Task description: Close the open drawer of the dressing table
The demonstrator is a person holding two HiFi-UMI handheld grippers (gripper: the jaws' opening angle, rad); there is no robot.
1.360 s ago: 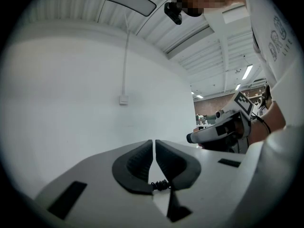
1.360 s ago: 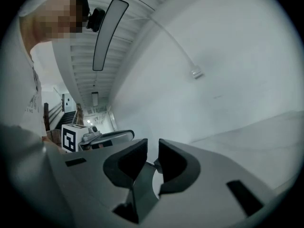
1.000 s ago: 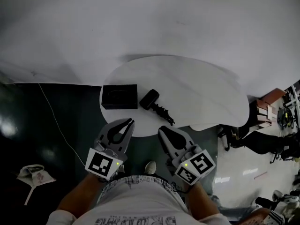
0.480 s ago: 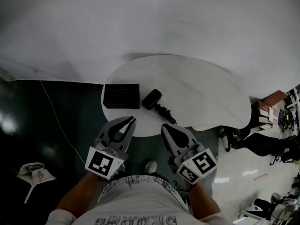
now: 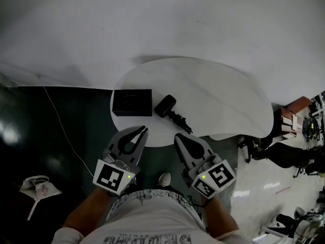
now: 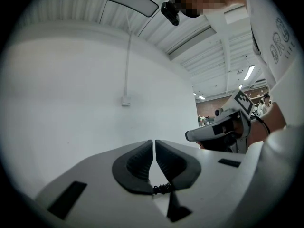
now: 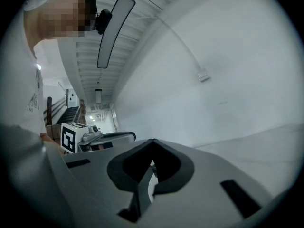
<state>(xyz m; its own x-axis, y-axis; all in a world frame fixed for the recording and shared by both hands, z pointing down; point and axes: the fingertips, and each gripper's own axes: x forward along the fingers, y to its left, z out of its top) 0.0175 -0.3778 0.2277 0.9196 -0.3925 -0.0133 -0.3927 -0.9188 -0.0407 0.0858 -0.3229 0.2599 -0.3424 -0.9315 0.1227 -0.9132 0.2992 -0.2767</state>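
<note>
Both tools sit just short of the white dressing table's near edge, the left tool pinched shut on nothing and the right tool fully closed and empty. What looks like the open drawer juts out pale below the rim, ahead and right of the right tool, which is nearer. It likely closes with a push away from the person.

I get a dim, grey head view, with glare on the dark floor left of the fingers. Both gripper views bow, black-cornered; ceiling lamps glow beyond them.
</note>
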